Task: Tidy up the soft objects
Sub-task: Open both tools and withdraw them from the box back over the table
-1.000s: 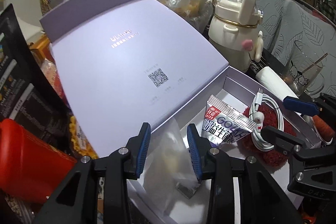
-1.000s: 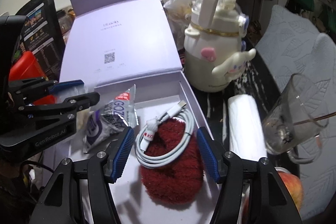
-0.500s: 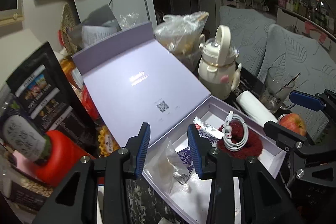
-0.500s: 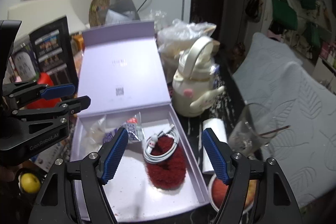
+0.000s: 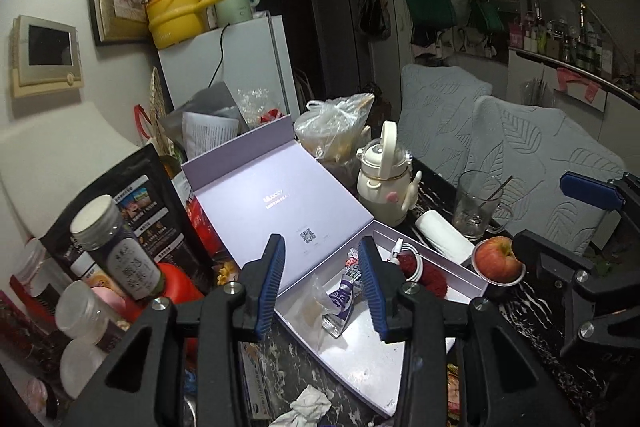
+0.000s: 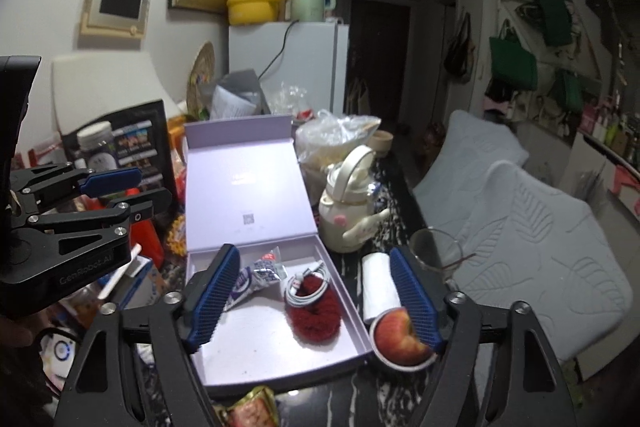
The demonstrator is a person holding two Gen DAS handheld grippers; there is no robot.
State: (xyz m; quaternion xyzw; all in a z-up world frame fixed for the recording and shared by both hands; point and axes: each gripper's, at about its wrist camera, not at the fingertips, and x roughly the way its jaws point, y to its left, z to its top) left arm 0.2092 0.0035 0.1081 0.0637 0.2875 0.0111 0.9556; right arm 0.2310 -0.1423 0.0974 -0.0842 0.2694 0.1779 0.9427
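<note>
An open lavender box [image 5: 400,359] lies on the dark table, its lid tipped back. Inside are a red fluffy piece [image 5: 434,277] with a coiled white cable [image 5: 412,259] on it, a silver-purple sachet [image 5: 342,297] and a clear plastic bag [image 5: 308,307]. My left gripper [image 5: 322,283] hovers above the box's near left side, its jaws opening with nothing pressed between them. My right gripper [image 6: 314,297] hangs over the box [image 6: 256,347], jaws opening wide, clear of the fluffy piece [image 6: 316,319] and the cable [image 6: 306,285].
Right of the box stand a cream bottle with a handle [image 5: 384,187], a glass mug [image 5: 476,207], a white roll [image 5: 442,237] and an apple in a small bowl [image 5: 498,261]. Jars and a black pouch [image 5: 116,247] crowd the left. A crumpled tissue [image 5: 308,405] lies in front.
Both grippers have risen and drawn back from the box, so more of the room shows. Both pairs of jaws stand wider. The items stay in the box.
</note>
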